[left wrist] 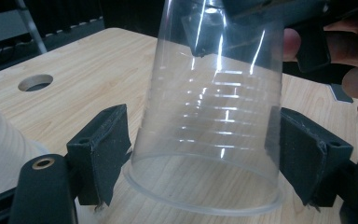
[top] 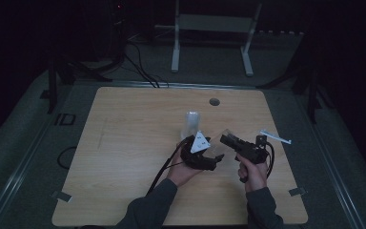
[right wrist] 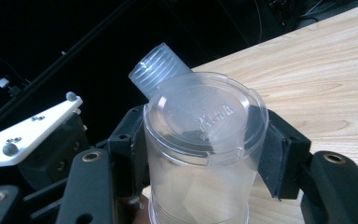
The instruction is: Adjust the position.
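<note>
A clear plastic cup [left wrist: 209,116] is being held upside down in the air between the two grippers, above the wooden table [top: 124,157] and just on the person's side of a stack of cups [top: 190,123] standing near the table's middle. In the right gripper view the cup's flat base [right wrist: 205,116] is facing the camera, and the right gripper [right wrist: 205,154] is clamping its jaws against the cup's wall on both sides. In the left gripper view the cup's open rim is hanging nearest the camera; the left gripper [left wrist: 200,154] is standing with its jaws apart, one on each side of the rim. The left pad is lying just beside the rim, and whether the right pad is touching the wall cannot be told.

In the high view the left gripper [top: 201,153] is sitting directly on the near side of the stack, the right gripper [top: 240,145] just to the right of it. A small white strip [top: 276,137] is lying on the table farther right of the stack, well apart from it. A round hole [top: 214,101] is showing in the tabletop beyond the stack, toward the far edge. A white metal frame [top: 209,28] is standing on the floor past the table.
</note>
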